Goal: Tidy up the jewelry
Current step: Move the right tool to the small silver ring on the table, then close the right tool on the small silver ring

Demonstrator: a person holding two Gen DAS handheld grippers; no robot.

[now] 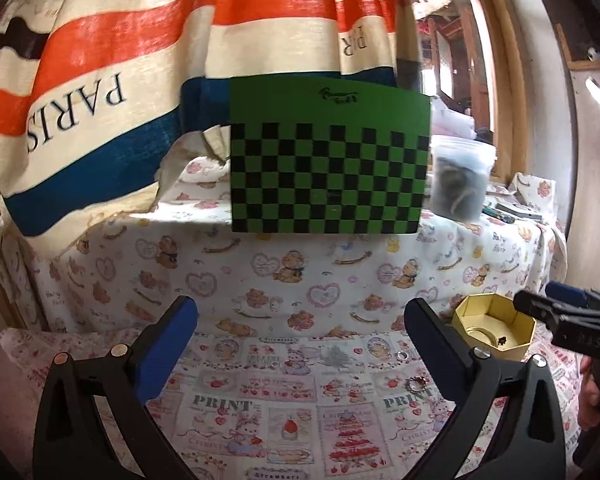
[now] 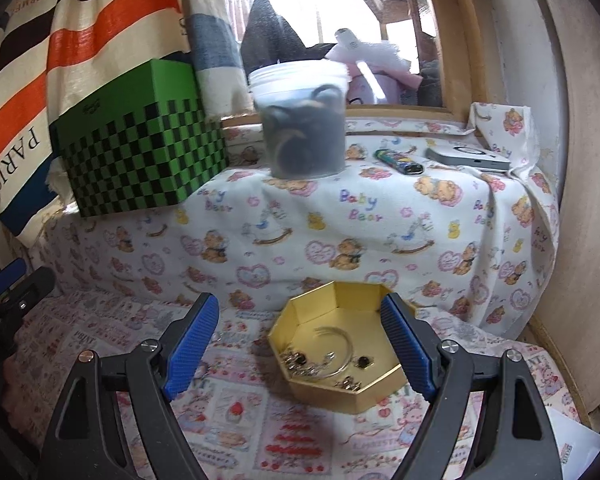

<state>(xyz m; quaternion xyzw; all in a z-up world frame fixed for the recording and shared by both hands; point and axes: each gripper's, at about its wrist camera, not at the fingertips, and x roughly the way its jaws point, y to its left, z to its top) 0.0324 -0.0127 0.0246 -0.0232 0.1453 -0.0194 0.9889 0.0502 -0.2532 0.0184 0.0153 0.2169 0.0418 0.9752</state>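
Observation:
A gold octagonal box (image 2: 340,394) stands open on the printed cloth, just ahead of my right gripper (image 2: 300,302). The gripper is open and nothing is between its blue pads (image 2: 192,344). Inside the box lie a thin silver bangle (image 2: 346,350) and several small earrings (image 2: 296,360). My left gripper (image 1: 302,306) is open and empty over the cloth, to the left of the box (image 1: 480,306). Two rings lie loose on the cloth by its right finger: a small one (image 1: 401,356) and a sparkly one (image 1: 418,384). The right gripper (image 1: 540,300) shows at the box's right.
A cloth-covered ledge rises behind the box. It bears a green checkered box (image 2: 140,148), a plastic tub (image 2: 304,124), a lighter (image 2: 398,160) and a flat white device (image 2: 468,158). A striped cloth (image 1: 100,80) hangs on the left. A wall (image 2: 580,200) closes the right.

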